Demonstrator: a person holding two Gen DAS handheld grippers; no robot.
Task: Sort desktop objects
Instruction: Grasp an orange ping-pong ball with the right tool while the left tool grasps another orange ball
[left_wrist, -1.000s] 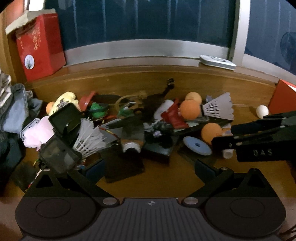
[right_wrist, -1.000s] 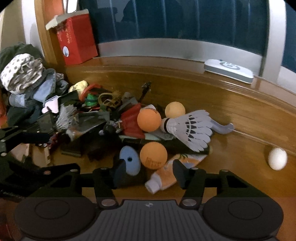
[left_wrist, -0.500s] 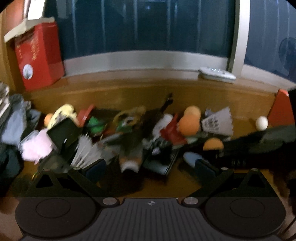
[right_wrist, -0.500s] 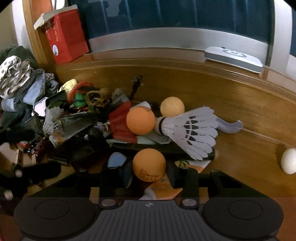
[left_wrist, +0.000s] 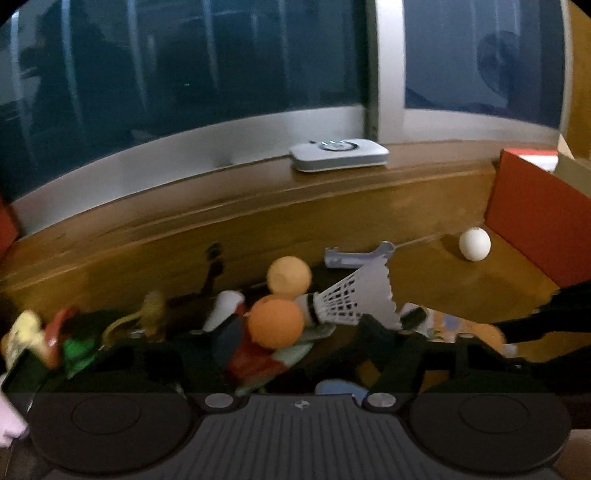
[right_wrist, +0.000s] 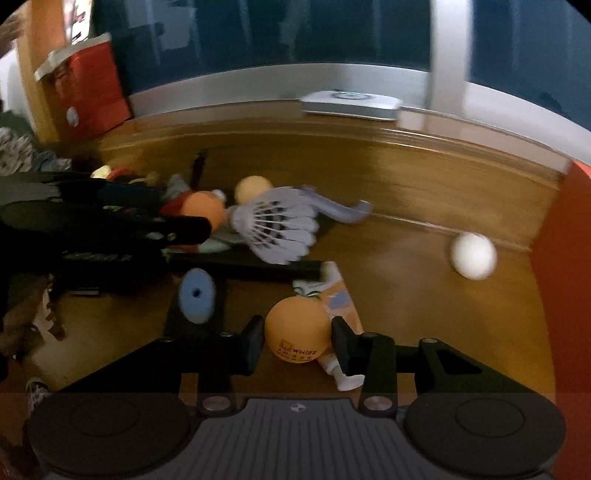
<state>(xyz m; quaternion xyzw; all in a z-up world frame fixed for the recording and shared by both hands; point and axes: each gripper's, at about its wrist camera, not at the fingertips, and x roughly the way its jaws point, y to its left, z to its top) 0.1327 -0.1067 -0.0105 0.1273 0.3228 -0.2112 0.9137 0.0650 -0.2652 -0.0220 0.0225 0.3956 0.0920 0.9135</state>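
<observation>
Orange ball (right_wrist: 297, 332) clamped between right gripper (right_wrist: 297, 338) pads; left gripper (left_wrist: 295, 332) jaws just narrowed, straddling another orange ball (left_wrist: 275, 324), contact unclear.

left wrist: low, near, facing window (left_wrist: 184, 85) | right wrist: likewise (both share shuttlecock (left_wrist: 354, 295))

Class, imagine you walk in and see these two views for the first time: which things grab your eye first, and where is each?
Most striking is the orange ball printed with lettering, pinched between the right gripper's fingers at the bottom of its view. Beyond it a white shuttlecock lies on the heap of clutter beside two more orange balls, and a lone white ball sits apart near the red box on the right.
</observation>
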